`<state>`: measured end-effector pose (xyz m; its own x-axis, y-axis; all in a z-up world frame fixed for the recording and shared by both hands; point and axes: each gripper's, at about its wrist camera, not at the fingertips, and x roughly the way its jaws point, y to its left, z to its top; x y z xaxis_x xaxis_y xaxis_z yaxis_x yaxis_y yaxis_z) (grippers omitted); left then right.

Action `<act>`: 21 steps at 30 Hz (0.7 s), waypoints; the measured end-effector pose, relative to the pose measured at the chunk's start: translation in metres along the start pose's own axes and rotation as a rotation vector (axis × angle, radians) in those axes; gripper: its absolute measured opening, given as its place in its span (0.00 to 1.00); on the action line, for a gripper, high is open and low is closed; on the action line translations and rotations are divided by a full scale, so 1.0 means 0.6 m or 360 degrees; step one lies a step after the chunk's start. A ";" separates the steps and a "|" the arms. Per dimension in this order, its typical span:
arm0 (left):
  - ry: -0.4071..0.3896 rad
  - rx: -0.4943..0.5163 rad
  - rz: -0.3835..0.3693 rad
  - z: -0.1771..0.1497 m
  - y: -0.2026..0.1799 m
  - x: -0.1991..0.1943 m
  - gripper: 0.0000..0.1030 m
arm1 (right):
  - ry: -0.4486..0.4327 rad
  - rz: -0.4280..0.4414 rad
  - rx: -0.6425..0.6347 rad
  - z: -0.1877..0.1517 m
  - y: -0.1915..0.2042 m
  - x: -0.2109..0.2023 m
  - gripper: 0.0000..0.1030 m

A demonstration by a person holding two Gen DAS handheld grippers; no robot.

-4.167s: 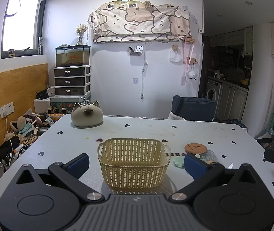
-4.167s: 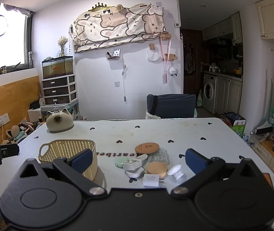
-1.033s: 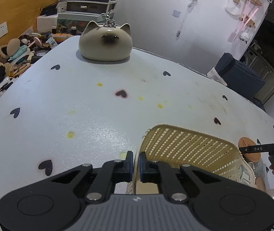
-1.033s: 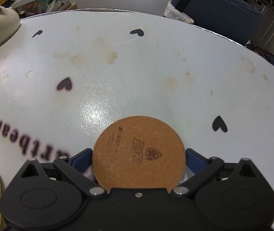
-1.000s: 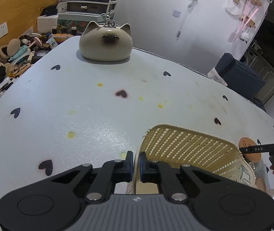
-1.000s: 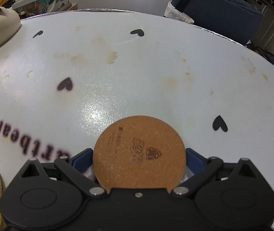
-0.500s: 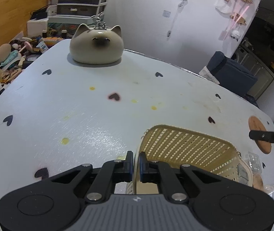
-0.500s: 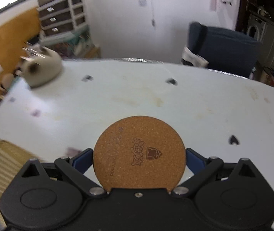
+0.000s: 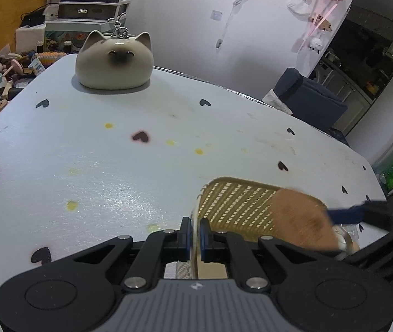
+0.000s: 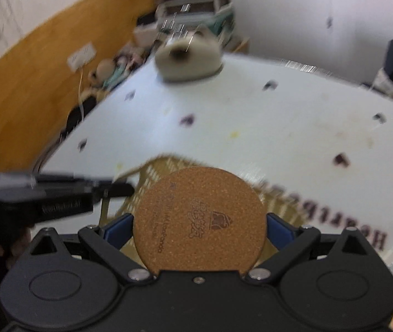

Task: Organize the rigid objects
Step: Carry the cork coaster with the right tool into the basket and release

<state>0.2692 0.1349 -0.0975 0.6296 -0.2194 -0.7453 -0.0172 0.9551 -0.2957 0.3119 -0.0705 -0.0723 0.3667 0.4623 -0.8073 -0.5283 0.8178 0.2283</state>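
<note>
My left gripper (image 9: pixel 193 233) is shut on the left rim of the yellow woven basket (image 9: pixel 240 202), which stands on the white table (image 9: pixel 113 152). My right gripper (image 10: pixel 199 225) is shut on a round cork coaster (image 10: pixel 199 221) and holds it flat above the basket (image 10: pixel 166 170). In the left wrist view the coaster (image 9: pixel 298 224) hangs blurred over the basket's right side, with the right gripper's blue finger (image 9: pixel 345 214) beside it. The left gripper (image 10: pixel 113 189) shows at the left of the right wrist view.
A cat-shaped ceramic jar (image 9: pixel 113 61) stands at the table's far left corner. Small clear and white items (image 9: pixel 348 235) lie to the right of the basket. A dark blue chair (image 9: pixel 307 96) stands behind the table. Clutter lies on the floor at left.
My right gripper has swung left with the cork coaster, from over the bare table to above the basket. My left gripper has kept its hold on the basket rim.
</note>
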 end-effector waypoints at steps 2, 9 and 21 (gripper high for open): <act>0.0001 0.0004 -0.0003 0.001 0.001 0.001 0.06 | 0.0081 0.0020 -0.0024 0.001 0.008 0.024 0.97; 0.0006 0.0009 -0.0009 0.001 0.002 0.002 0.06 | 0.0270 0.0017 -0.0094 0.001 0.021 0.099 0.97; 0.0010 0.0025 0.0005 -0.001 -0.004 0.001 0.06 | 0.0328 0.0129 -0.0149 0.006 0.020 0.154 0.98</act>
<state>0.2689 0.1322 -0.0977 0.6247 -0.2178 -0.7499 -0.0070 0.9587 -0.2843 0.3423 -0.0170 -0.1422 0.1613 0.4374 -0.8847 -0.6221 0.7410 0.2529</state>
